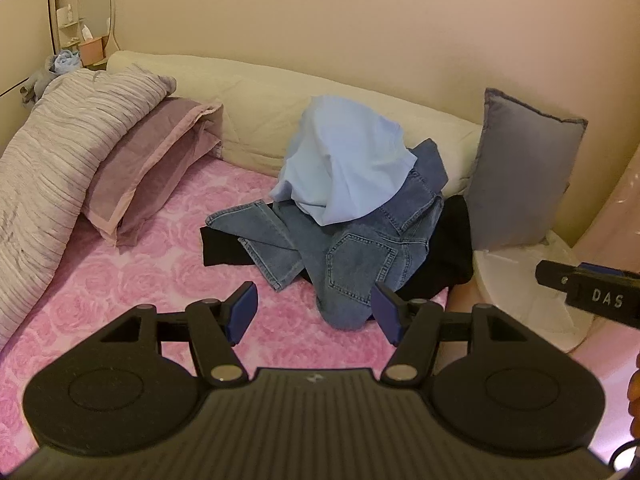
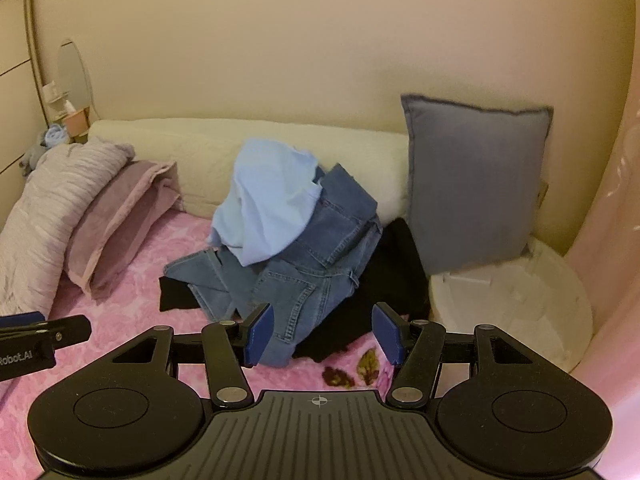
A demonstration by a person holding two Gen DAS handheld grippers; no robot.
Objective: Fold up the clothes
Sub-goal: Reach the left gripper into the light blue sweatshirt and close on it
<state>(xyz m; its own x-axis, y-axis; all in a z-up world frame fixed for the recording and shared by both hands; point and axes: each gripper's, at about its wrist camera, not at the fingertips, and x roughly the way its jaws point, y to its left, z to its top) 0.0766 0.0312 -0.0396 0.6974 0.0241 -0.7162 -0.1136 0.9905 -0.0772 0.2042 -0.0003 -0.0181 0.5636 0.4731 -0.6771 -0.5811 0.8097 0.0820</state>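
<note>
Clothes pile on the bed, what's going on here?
A person holds a two-finger gripper in each hand, both pointed at a heap of unfolded laundry on the pink bedspread. The left gripper and right gripper are open and empty, short of the pile. A light blue shirt lies on top of the jeans, with a black garment underneath. Nothing is folded or picked up yet.
</note>
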